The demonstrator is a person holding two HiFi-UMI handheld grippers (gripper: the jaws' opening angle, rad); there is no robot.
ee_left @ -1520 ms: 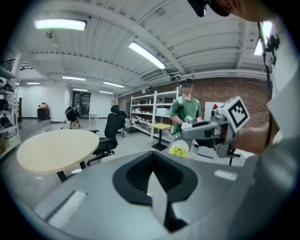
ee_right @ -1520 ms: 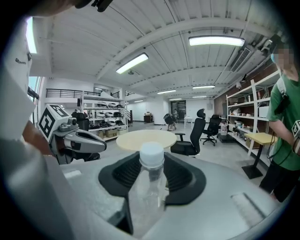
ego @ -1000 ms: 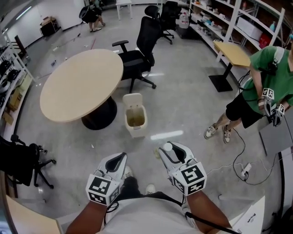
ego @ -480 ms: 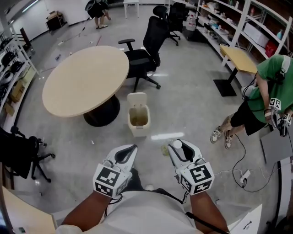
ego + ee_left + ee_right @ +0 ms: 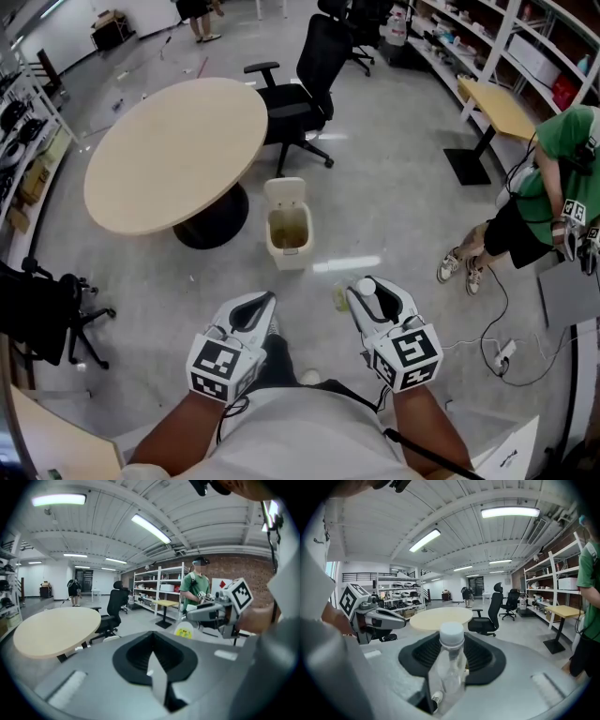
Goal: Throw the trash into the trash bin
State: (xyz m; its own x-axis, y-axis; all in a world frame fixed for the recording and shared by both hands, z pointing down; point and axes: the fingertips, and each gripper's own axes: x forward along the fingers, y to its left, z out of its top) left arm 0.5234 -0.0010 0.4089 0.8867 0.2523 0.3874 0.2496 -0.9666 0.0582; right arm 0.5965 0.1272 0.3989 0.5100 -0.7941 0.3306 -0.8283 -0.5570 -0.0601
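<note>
Both grippers have crept slightly up the head view since a second ago, and the person in green (image 5: pixel 561 178) has slid toward its right edge. I record the right gripper (image 5: pixel 367 292) clamped on a clear plastic bottle (image 5: pixel 451 665) with a white cap, upright between the pads. The left gripper (image 5: pixel 151 660) has its jaws together and empty. A cream trash bin (image 5: pixel 289 259) stands on the floor beside the round table (image 5: pixel 169 150), lid flipped back. Its interior is yellowish-brown, and I cannot make out the contents.
</note>
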